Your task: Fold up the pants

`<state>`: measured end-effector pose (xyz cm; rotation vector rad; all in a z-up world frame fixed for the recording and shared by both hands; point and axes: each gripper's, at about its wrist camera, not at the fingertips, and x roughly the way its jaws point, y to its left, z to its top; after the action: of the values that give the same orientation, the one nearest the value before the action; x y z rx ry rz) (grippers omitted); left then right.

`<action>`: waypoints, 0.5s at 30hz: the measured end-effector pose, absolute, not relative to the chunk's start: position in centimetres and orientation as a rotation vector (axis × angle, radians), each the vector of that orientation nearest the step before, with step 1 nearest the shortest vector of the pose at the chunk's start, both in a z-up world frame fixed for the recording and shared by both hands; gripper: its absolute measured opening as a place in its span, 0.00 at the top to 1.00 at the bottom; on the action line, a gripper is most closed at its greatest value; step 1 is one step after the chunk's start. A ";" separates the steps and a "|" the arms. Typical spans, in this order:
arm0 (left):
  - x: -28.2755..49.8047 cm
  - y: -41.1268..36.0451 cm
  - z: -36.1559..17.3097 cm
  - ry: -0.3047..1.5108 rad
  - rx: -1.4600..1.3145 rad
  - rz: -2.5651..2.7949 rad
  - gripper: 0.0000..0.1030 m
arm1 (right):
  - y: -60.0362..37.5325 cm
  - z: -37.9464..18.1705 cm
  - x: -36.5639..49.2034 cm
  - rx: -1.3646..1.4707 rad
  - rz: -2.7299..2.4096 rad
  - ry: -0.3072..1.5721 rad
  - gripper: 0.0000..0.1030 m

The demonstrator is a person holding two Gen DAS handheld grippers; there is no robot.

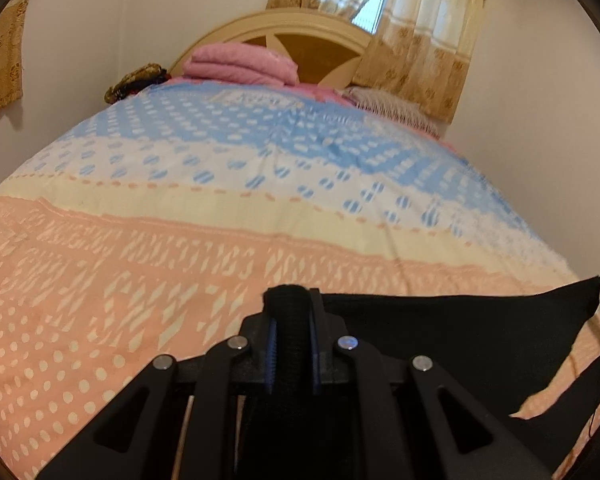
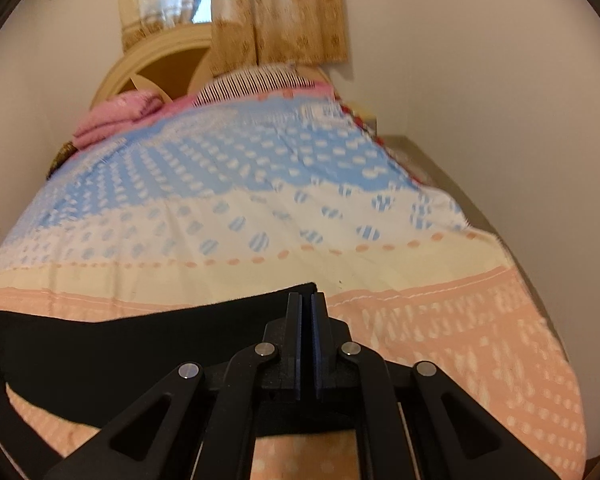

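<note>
- Because each gripper pinches one end, the black pants [image 1: 440, 332] hang stretched above the bedspread [image 1: 180, 240].
- Left gripper [image 1: 292, 308] has its jaws clamped on bunched fabric.
- Right gripper [image 2: 306, 304] has its jaws pressed together on the opposite corner, likely keeping the edge taut for folding.

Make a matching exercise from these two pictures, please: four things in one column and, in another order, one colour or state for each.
Things:
1. pants
2. folded blanket
3. headboard
4. left gripper

Colours or states:
a. pink
b. shut on a bunched fabric edge
c. cream with a brown panel
d. black, stretched between the two grippers

Right pairs: 1-d, 2-a, 3-c, 4-b.

The right gripper is also shut on the pants, at a flat corner.
</note>
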<state>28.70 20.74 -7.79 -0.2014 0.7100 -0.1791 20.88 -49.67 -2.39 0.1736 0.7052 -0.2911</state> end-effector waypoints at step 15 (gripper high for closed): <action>20.7 23.6 -5.7 0.555 -0.330 -0.277 0.87 | -49.4 0.6 7.0 0.268 -0.235 0.454 0.96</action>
<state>20.65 23.57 -5.66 -0.3297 0.5551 -0.2774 6.96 -49.44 0.58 0.2677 0.4539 -0.2346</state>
